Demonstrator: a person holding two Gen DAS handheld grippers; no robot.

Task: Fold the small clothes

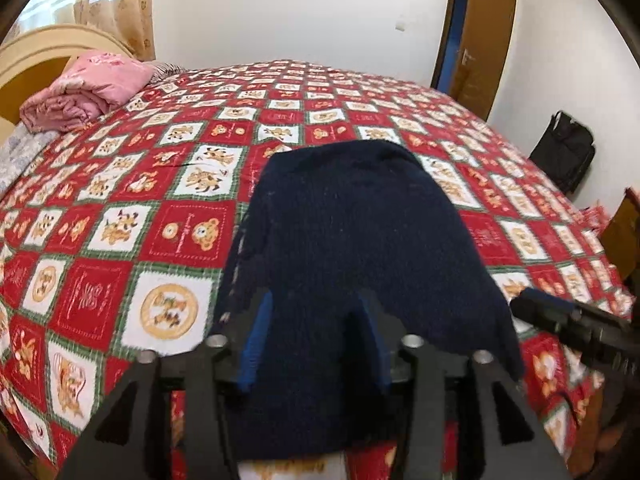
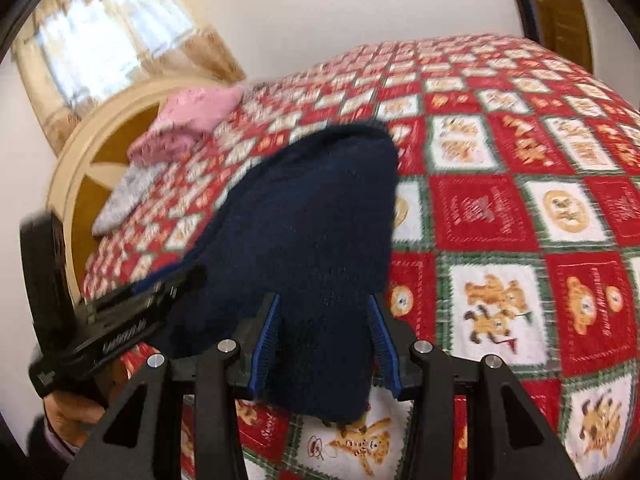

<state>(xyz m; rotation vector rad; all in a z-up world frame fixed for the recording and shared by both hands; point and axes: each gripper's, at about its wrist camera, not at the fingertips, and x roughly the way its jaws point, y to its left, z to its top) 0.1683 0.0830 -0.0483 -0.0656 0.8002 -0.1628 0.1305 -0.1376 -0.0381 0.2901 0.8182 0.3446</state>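
On the red patchwork bedspread (image 1: 120, 240) lies a dark navy knitted garment (image 1: 352, 232), near the bed's front edge. The left gripper (image 1: 316, 320) stands half open over its near hem, pads clear of the wool. The right gripper (image 2: 326, 320) likewise straddles the cloth, seemingly not pinching. Risk: snagged knit could drag the fold askew, judging by the loose weave.
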